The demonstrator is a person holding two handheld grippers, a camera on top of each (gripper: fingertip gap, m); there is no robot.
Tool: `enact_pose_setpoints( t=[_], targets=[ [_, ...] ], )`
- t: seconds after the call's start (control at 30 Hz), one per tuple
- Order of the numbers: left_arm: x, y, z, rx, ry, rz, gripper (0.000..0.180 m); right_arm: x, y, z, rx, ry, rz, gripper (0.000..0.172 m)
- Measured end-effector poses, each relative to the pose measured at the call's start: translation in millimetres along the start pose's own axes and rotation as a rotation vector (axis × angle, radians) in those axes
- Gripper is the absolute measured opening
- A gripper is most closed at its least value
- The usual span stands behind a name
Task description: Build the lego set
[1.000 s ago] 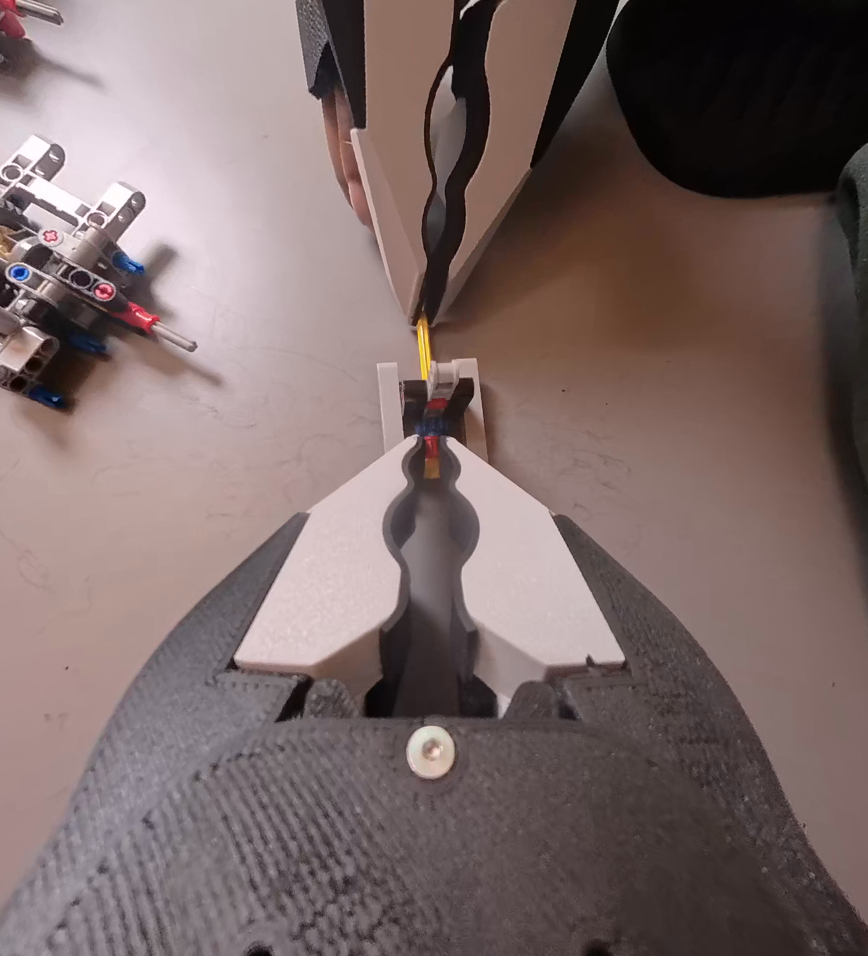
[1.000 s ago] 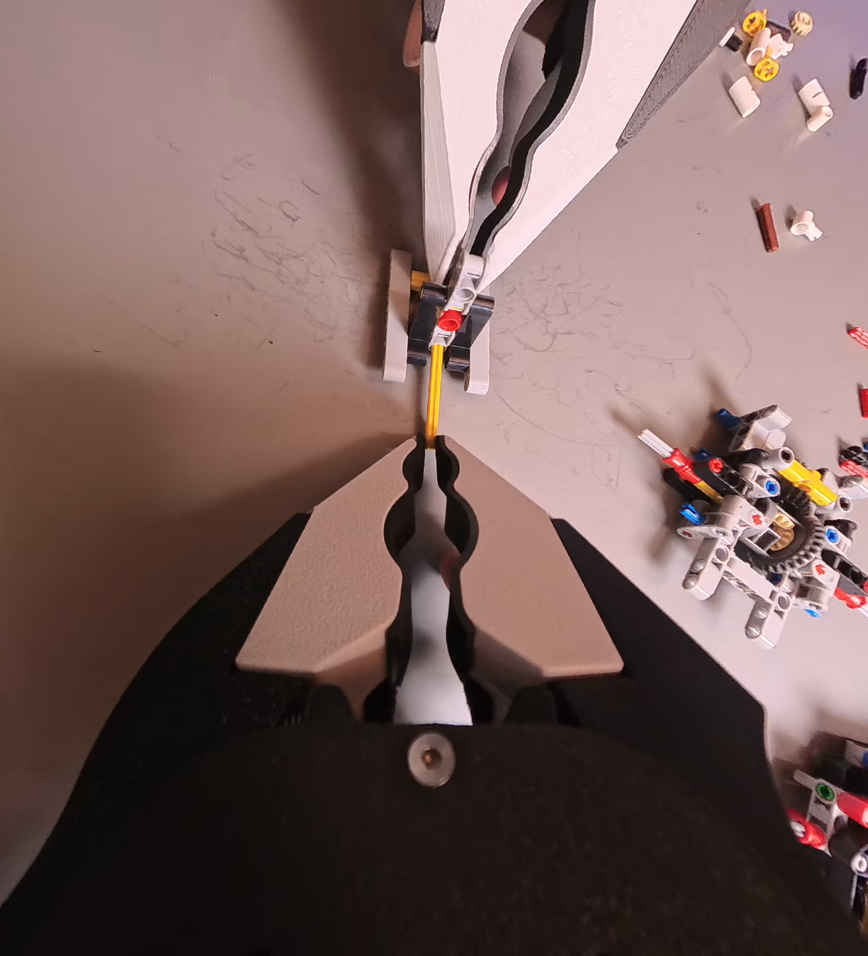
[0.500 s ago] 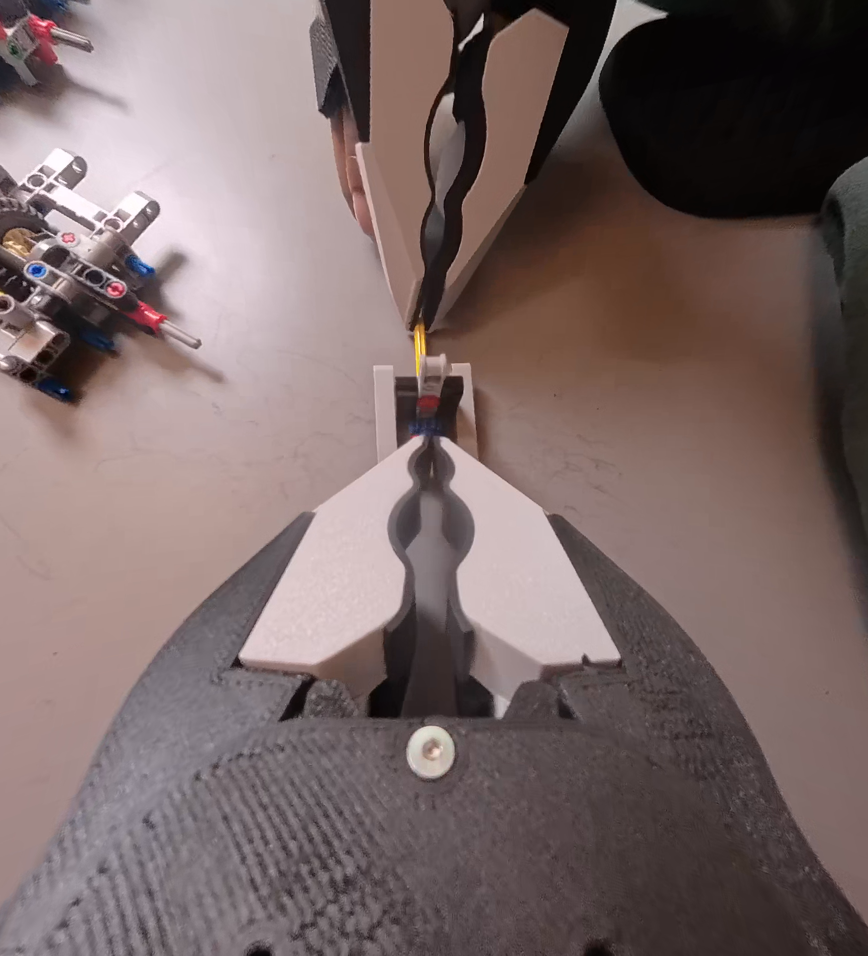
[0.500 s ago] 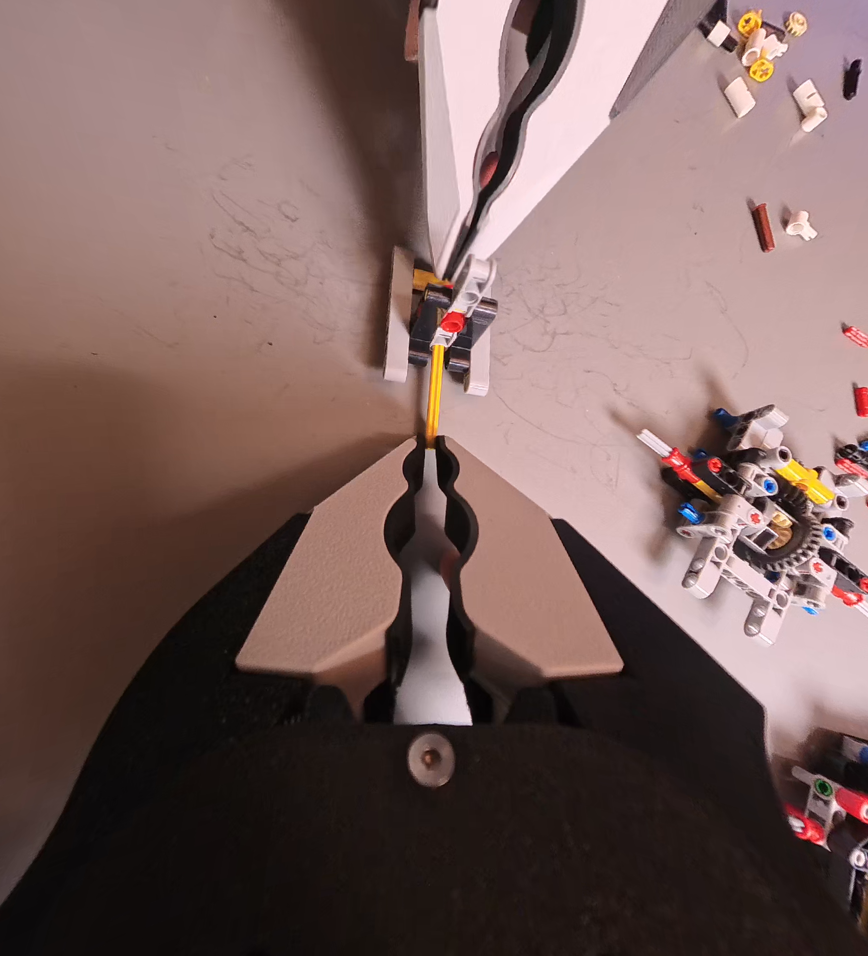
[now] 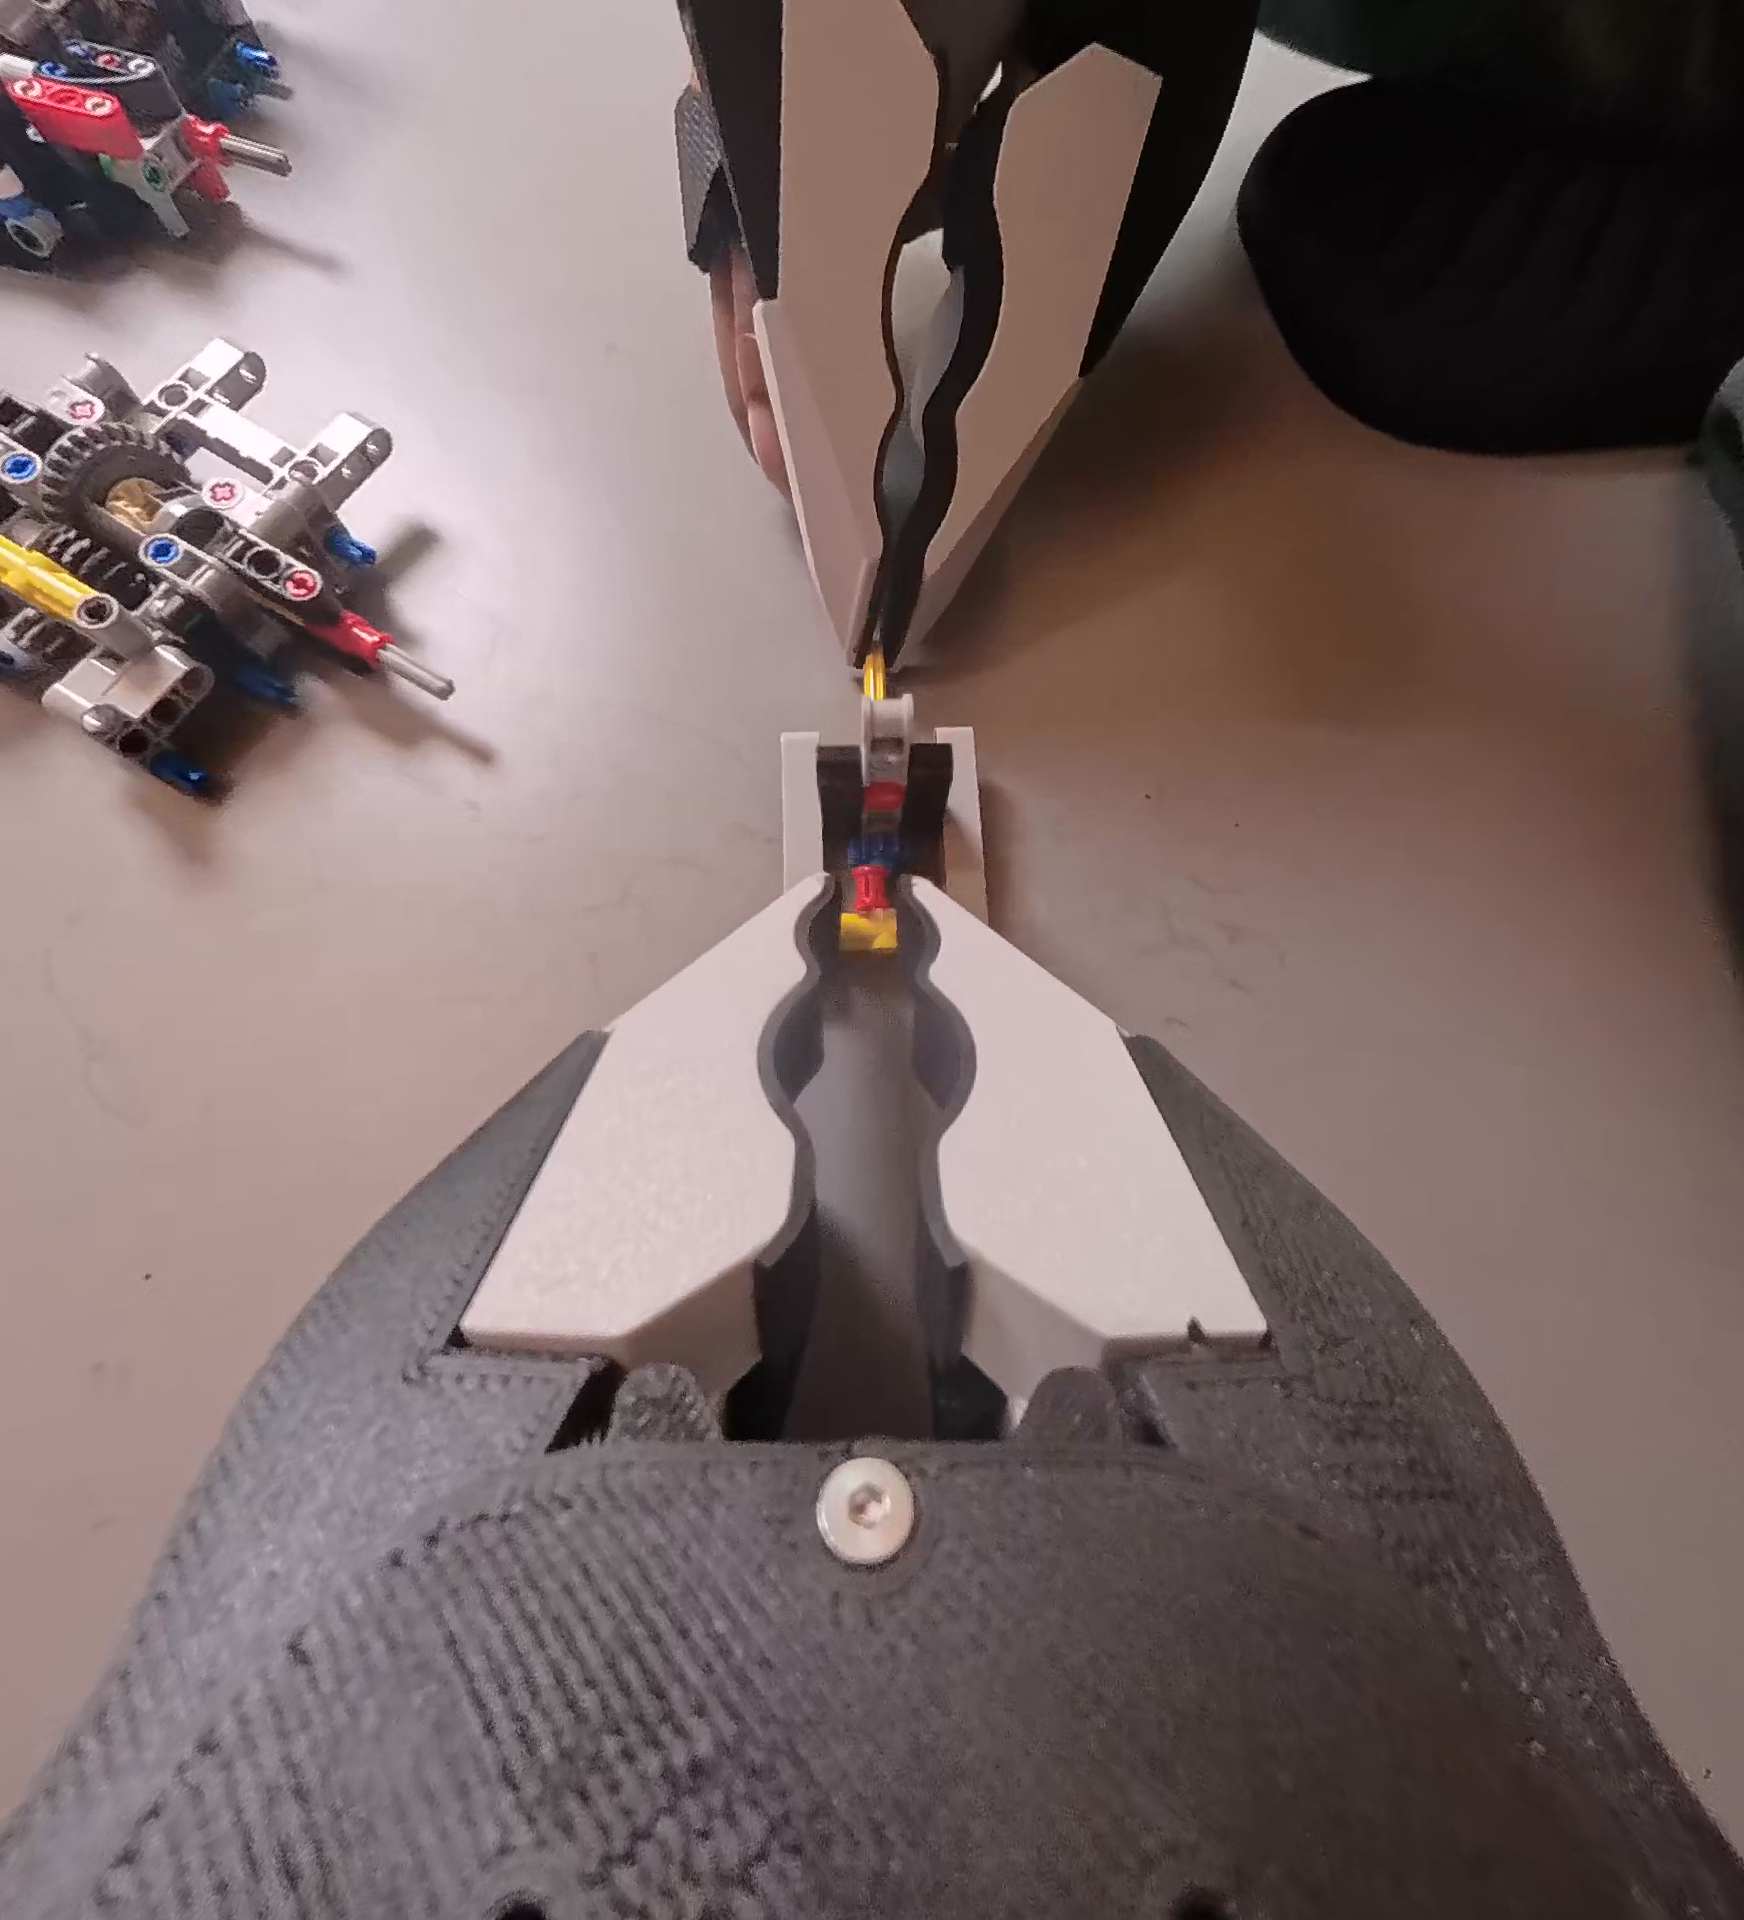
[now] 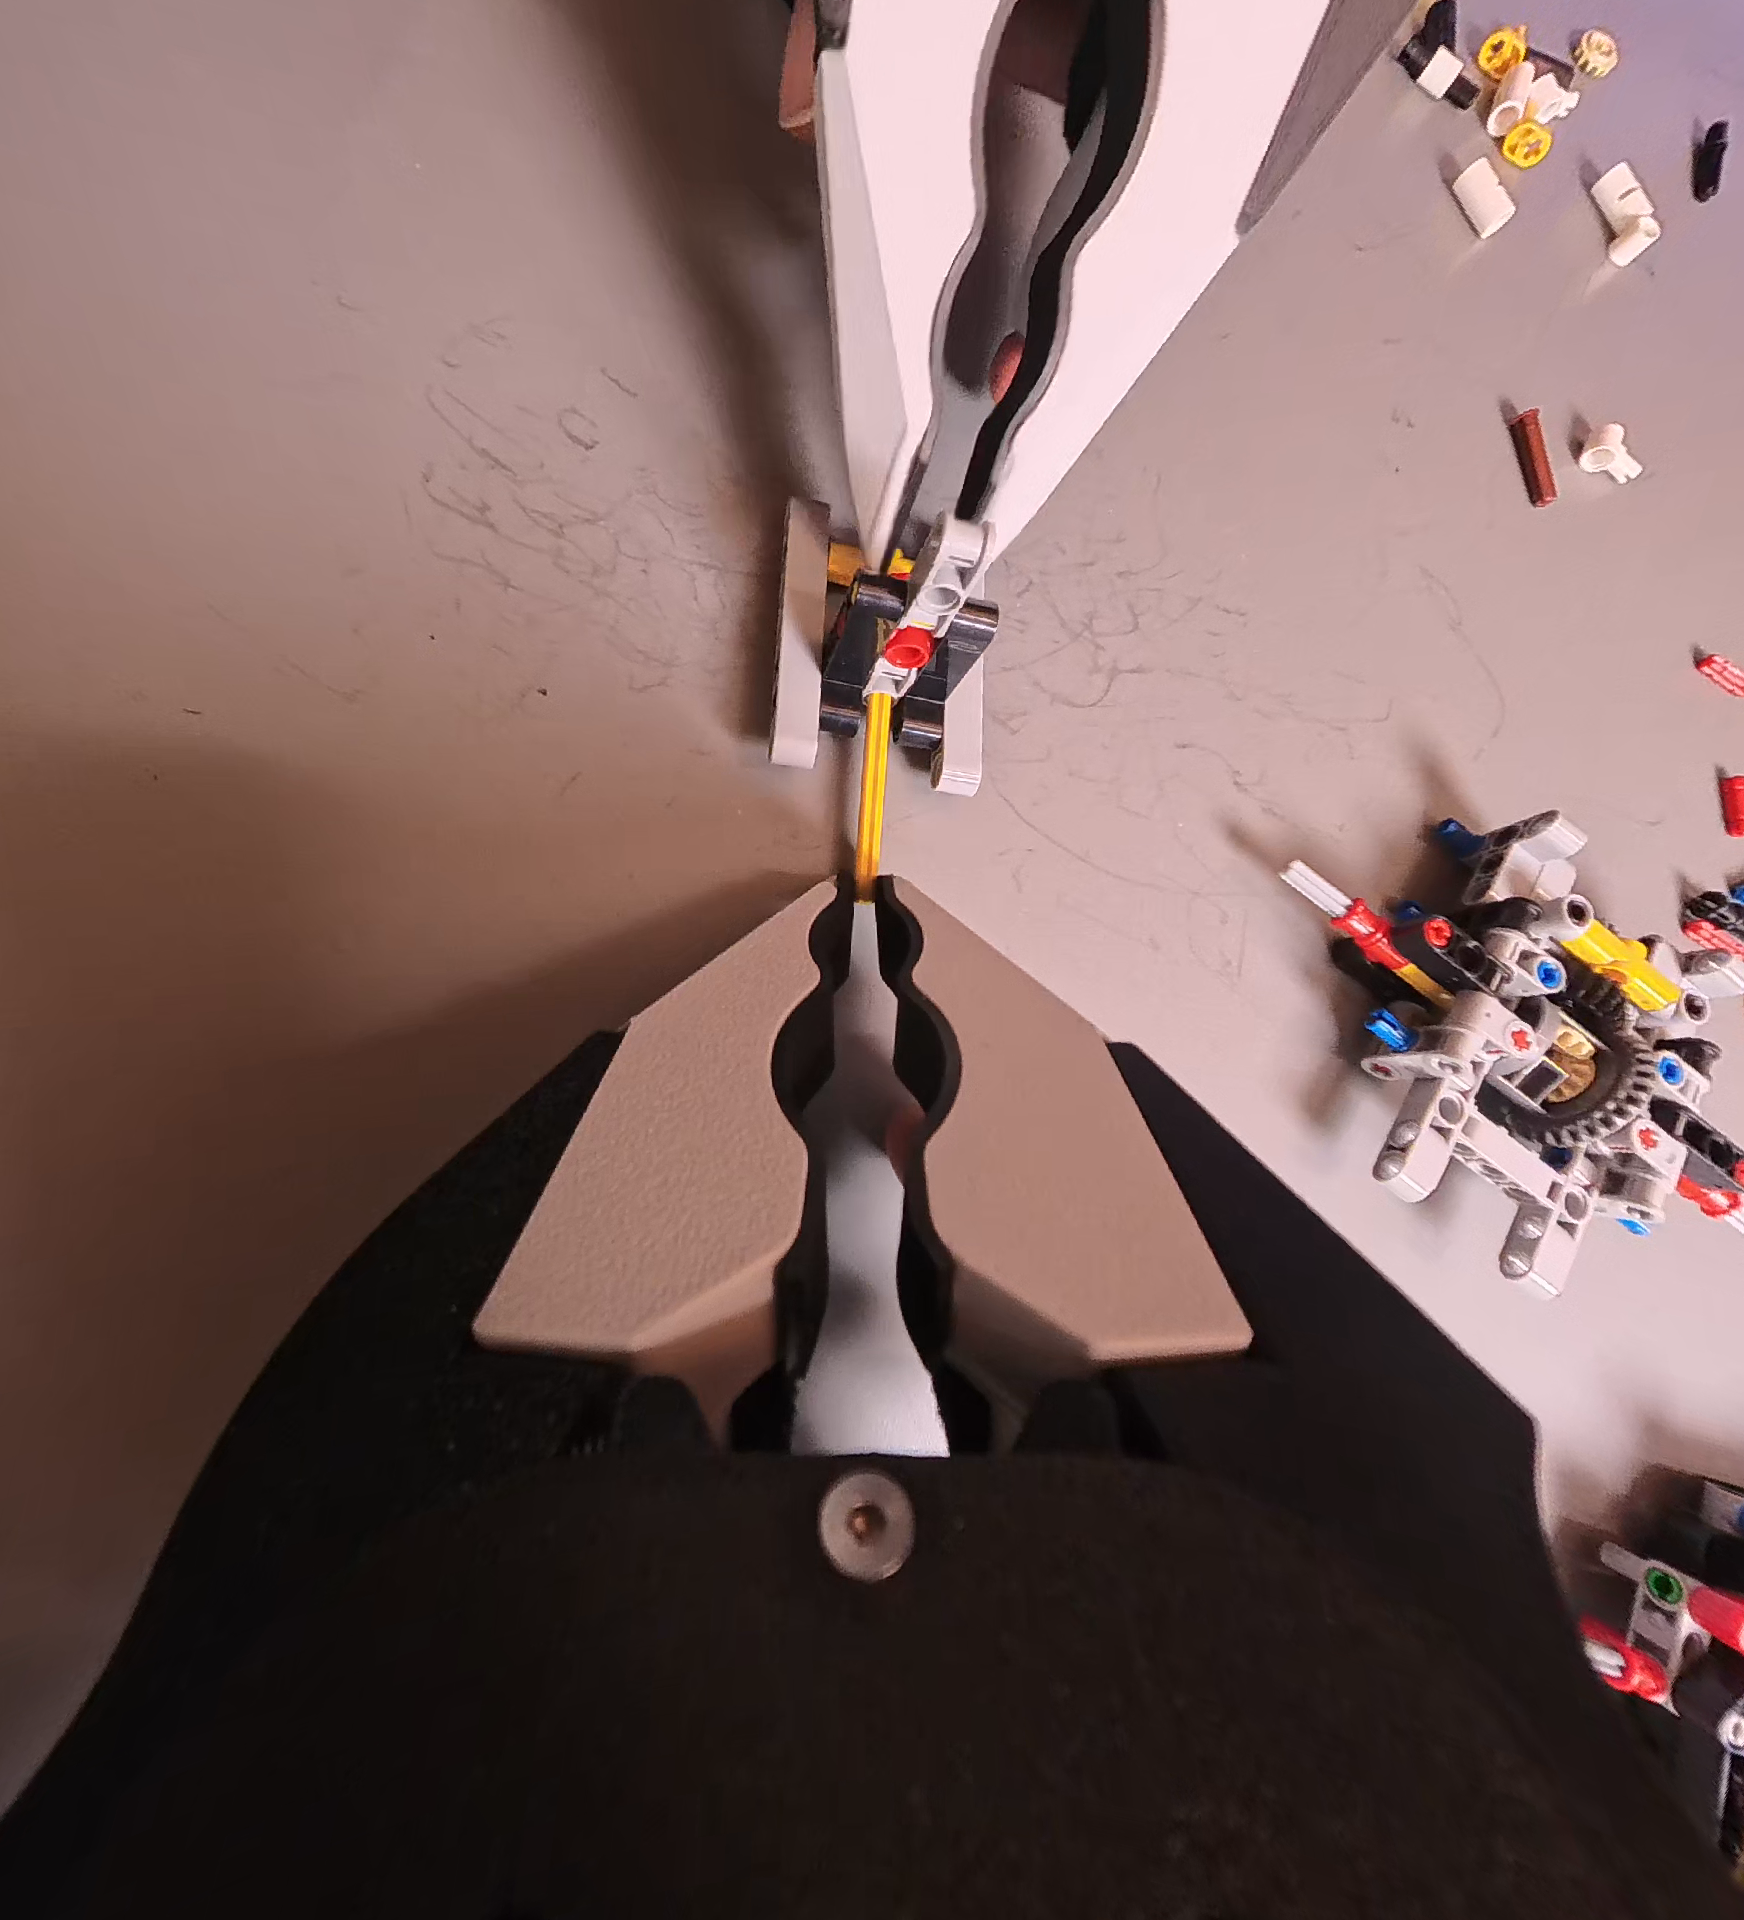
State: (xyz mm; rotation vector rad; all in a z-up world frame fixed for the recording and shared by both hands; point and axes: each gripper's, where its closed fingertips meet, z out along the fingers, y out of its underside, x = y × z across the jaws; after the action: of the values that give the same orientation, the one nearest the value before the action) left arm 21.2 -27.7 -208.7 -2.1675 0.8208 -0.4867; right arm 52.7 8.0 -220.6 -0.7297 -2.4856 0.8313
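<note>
A small brick assembly (image 5: 803, 805) lies on the table: two white side beams, black parts, a grey connector (image 5: 887, 727) and a red bush on a yellow axle (image 6: 875, 779). My left gripper (image 5: 873, 899) is at its near end. The jaws stand slightly apart around the axle's red and yellow end pieces (image 5: 868, 914), with a gap on each side. My right gripper (image 6: 868, 883) is shut on the other end of the yellow axle. It also shows in the left wrist view (image 5: 883, 655). The left gripper shows at the assembly's far end in the right wrist view (image 6: 909, 551).
A larger brick assembly with a black gear (image 5: 141, 530) lies off to the side, also seen in the right wrist view (image 6: 1574, 1049). Another build (image 5: 68, 114) lies beyond it. Loose small parts (image 6: 1533, 94) are scattered about. Dark fabric (image 5: 1522, 260) is behind the right gripper. About 6 cm separates my left fingertips from my right.
My left jaws closed fully, then parted a little around the axle's end pieces. The grey connector has tilted. My right gripper still grips the yellow axle.
</note>
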Motion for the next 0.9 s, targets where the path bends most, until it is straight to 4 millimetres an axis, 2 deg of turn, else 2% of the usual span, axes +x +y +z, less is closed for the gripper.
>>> enact_pose_setpoints(
  t=[0.3, 0.63, 0.9],
  targets=[
    [2.0, 2.6, 6.2, -0.027, 0.002, -0.004, 0.005, 0.2, 0.0, -0.1, 0.002, 0.002, 0.002, 0.002],
    [7.2, 0.6, 3.4, 0.057, 0.074, -0.014, 0.004, -1.3, -1.9, 0.1, 0.022, -0.008, 0.013, 0.002],
    [9.9, 1.1, 2.2, 0.056, 0.084, 0.011, 0.005, -3.2, -4.2, -0.7, 0.045, -0.023, 0.037, 0.003]
  ],
)
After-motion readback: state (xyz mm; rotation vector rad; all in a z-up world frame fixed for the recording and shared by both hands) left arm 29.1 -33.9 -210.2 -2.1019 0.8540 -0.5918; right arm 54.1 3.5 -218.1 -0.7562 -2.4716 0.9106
